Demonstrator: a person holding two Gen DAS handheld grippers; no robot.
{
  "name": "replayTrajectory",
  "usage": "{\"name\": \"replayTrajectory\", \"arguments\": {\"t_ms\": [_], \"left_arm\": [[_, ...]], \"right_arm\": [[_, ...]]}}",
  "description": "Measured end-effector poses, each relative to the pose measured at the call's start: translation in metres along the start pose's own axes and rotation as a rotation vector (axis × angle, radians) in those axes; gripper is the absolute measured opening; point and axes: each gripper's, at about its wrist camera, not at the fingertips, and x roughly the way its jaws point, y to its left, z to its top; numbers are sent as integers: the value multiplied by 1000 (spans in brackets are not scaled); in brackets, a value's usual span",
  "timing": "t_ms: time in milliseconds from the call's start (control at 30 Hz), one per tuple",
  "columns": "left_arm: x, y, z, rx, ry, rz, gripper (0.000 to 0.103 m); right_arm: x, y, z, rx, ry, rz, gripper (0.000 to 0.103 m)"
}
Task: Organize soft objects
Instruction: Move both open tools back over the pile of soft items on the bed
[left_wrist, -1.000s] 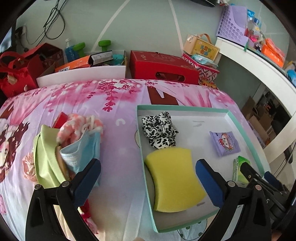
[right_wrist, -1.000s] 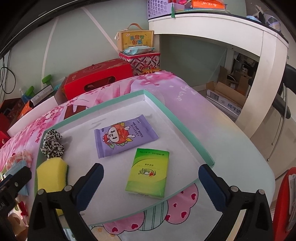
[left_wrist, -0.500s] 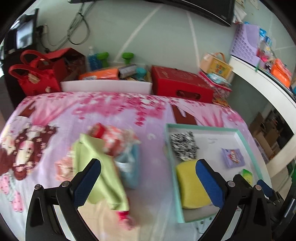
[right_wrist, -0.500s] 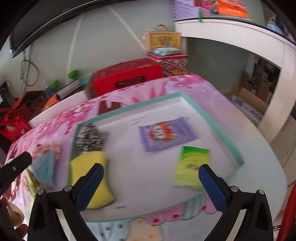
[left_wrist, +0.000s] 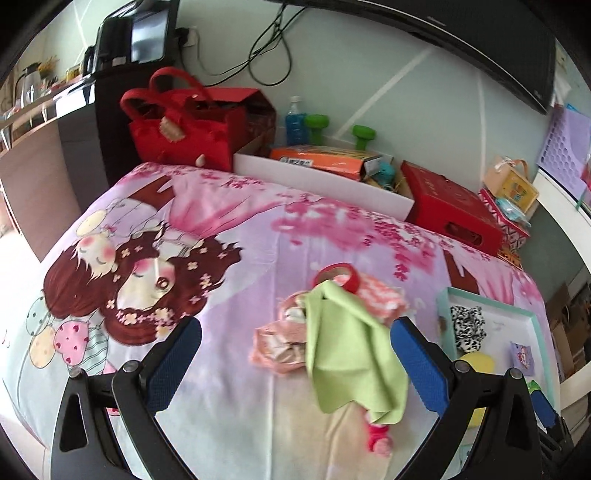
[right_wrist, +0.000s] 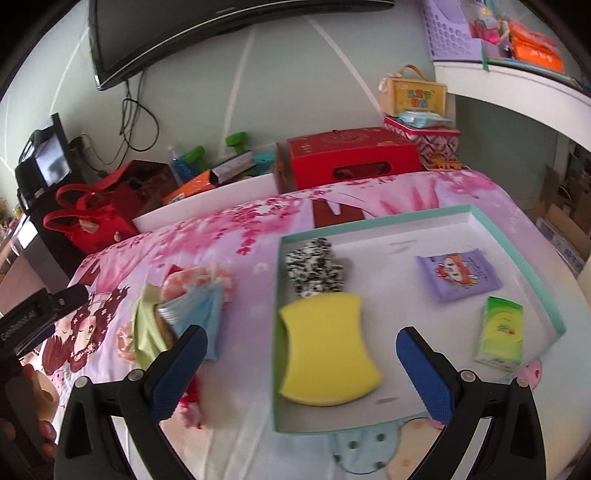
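Note:
A pile of soft things lies on the pink bedspread: a green cloth (left_wrist: 351, 354), a pink-and-white knit piece (left_wrist: 380, 297), a red tape roll (left_wrist: 341, 275) and a blue face mask (right_wrist: 201, 314). My left gripper (left_wrist: 291, 369) is open and empty, just short of the pile. A white tray with a teal rim (right_wrist: 517, 236) holds a yellow sponge (right_wrist: 325, 354), a black-and-white scrunchie (right_wrist: 314, 267), a purple wipes pack (right_wrist: 458, 275) and a green tissue pack (right_wrist: 500, 332). My right gripper (right_wrist: 299, 373) is open and empty over the sponge's near end.
Behind the bed stand a red box (right_wrist: 351, 155), a red handbag (left_wrist: 177, 125), a white bin (left_wrist: 321, 177) with an orange pack, and green dumbbells (left_wrist: 364, 134). A white shelf (right_wrist: 517, 81) curves along the right. The left gripper's handle (right_wrist: 33, 321) shows at the right view's left edge.
Both grippers have swung left and pulled back. The left view has gone from the tray to the pile of soft things. The right view now takes in the sponge and the pile.

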Motion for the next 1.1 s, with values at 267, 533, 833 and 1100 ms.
{"name": "replayTrajectory", "arguments": {"t_ms": [267, 533, 833, 1100], "left_arm": [[8, 22, -1, -54, 23, -23, 102], [26, 38, -5, -92, 71, -17, 102], [49, 56, -13, -150, 126, -6, 102], [55, 59, -14, -140, 134, 27, 102]], "right_arm": [[7, 37, -10, -86, 33, 57, 103], [22, 56, -20, -143, 66, 71, 103], [38, 73, -33, -190, 131, 87, 103], [51, 92, -51, -259, 220, 113, 103]]}}
